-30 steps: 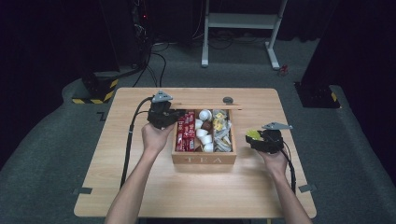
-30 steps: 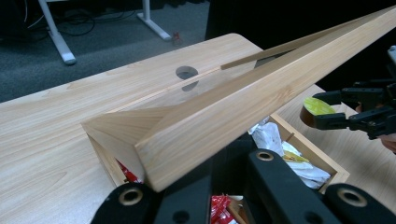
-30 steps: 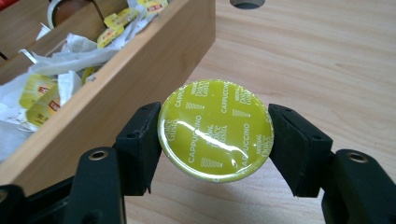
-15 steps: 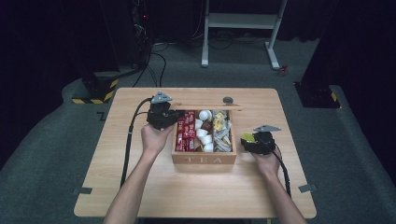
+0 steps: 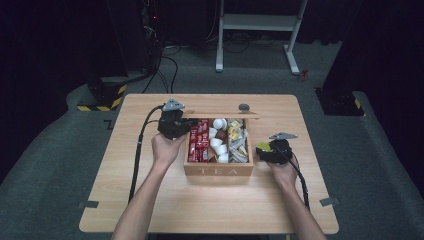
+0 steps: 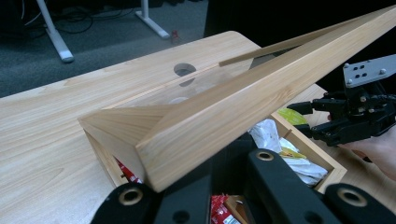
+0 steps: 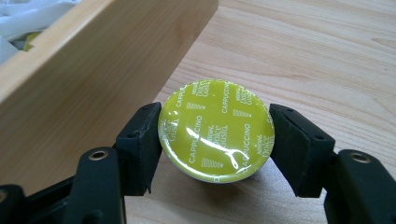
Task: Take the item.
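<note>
An open wooden box marked TEA (image 5: 220, 170) stands mid-table, holding red sachets (image 5: 199, 142), white capsules (image 5: 218, 143) and pale packets (image 5: 239, 145). Its lid (image 5: 222, 114) is raised at the back. My left gripper (image 5: 176, 125) is shut on the lid's left end; in the left gripper view the lid (image 6: 243, 102) slants up from between the jaws (image 6: 219, 186). My right gripper (image 5: 267, 150) sits just right of the box, shut on a yellow-green cappuccino capsule (image 7: 215, 130) low over the table. From the left gripper view, that gripper (image 6: 302, 120) and capsule (image 6: 292, 115) lie beside the box's far wall.
The box's wooden side wall (image 7: 93, 60) stands close on the left of the capsule. A round hole (image 5: 244, 107) pierces the table (image 5: 200, 210) behind the box. Cables trail from both grippers. A white desk frame (image 5: 260, 30) stands on the floor beyond.
My right gripper has carried the capsule leftward, closer to the box's right wall. The left gripper and the lid have held still.
</note>
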{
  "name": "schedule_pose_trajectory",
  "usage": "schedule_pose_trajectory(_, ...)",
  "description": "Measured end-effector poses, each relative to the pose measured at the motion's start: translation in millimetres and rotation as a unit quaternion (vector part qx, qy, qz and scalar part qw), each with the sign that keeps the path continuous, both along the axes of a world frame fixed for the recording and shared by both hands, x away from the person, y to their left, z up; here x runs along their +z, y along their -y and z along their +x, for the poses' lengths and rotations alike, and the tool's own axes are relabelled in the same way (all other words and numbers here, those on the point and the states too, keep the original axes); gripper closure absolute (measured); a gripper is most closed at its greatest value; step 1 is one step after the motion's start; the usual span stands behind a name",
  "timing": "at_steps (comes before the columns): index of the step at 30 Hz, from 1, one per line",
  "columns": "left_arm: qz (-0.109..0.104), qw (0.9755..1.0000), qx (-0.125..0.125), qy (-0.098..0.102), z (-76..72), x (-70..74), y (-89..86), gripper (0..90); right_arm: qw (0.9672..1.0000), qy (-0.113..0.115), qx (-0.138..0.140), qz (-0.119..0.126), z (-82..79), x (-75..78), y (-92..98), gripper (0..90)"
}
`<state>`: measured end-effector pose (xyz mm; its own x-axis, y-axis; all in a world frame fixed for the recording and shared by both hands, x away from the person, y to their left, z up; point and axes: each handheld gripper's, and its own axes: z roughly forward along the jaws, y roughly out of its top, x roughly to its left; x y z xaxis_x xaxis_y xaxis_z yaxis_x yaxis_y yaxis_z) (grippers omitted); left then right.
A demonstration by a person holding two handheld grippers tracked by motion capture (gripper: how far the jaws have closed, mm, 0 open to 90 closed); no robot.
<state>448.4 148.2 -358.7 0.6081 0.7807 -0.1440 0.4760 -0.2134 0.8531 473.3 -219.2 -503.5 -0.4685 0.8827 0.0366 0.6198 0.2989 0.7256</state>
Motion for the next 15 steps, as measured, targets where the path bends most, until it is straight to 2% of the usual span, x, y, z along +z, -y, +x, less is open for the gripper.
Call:
schedule_pose_trajectory(10, -0.017, 0.9998, -0.01, -0.003, 0.7, -2.0, -3.0, 90.0, 0.9999, -0.015, -0.007, -0.002, 1.4, -0.8, 0.7, 32.6)
schedule_pose_trajectory(15, -0.018, 0.9998, -0.011, -0.003, -0.4, -3.2, -3.0, 90.0, 0.9999, 0.0, 0.0, 0.013, -1.7, 6.4, 3.6, 31.0)
